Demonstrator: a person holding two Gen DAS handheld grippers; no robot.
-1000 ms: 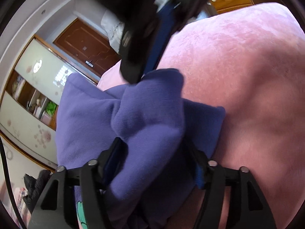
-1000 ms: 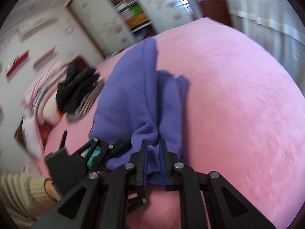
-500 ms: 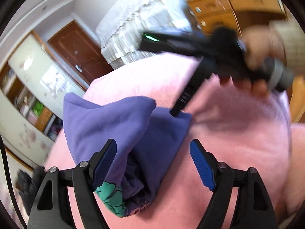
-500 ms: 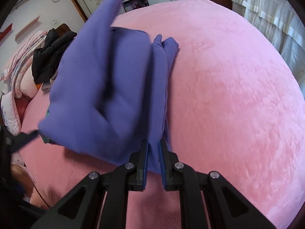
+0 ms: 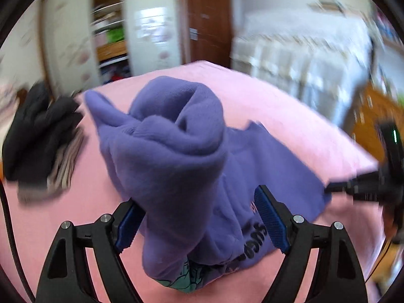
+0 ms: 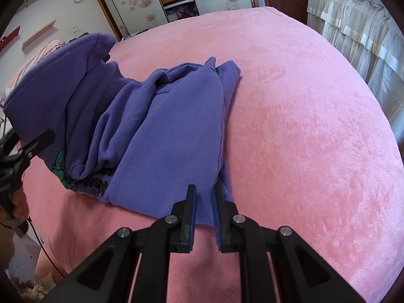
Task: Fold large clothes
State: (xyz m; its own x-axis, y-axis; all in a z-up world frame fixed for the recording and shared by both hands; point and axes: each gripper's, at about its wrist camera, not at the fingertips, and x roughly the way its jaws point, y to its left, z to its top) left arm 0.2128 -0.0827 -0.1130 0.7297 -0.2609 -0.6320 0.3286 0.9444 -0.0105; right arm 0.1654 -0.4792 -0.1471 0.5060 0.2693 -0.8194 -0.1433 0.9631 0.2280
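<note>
Both grippers changed: the right gripper [image 6: 203, 202] now stands narrowly parted, having released the sweatshirt [image 6: 161, 116] onto the bed [image 6: 303, 116]; left gripper [image 5: 199, 217] (jaws wide) lifts a bunched fold, so folding continues.

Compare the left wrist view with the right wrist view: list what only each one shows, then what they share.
Only the left wrist view shows the dark clothes pile on the bed and the wooden dresser.

Only the right wrist view shows the sweatshirt's folded half lying flat, and the right tool with the hem between its narrowly parted fingers; whether it grips is unclear.

Both show the purple sweatshirt, the pink bedspread, the brown door, and the open left tool.
</note>
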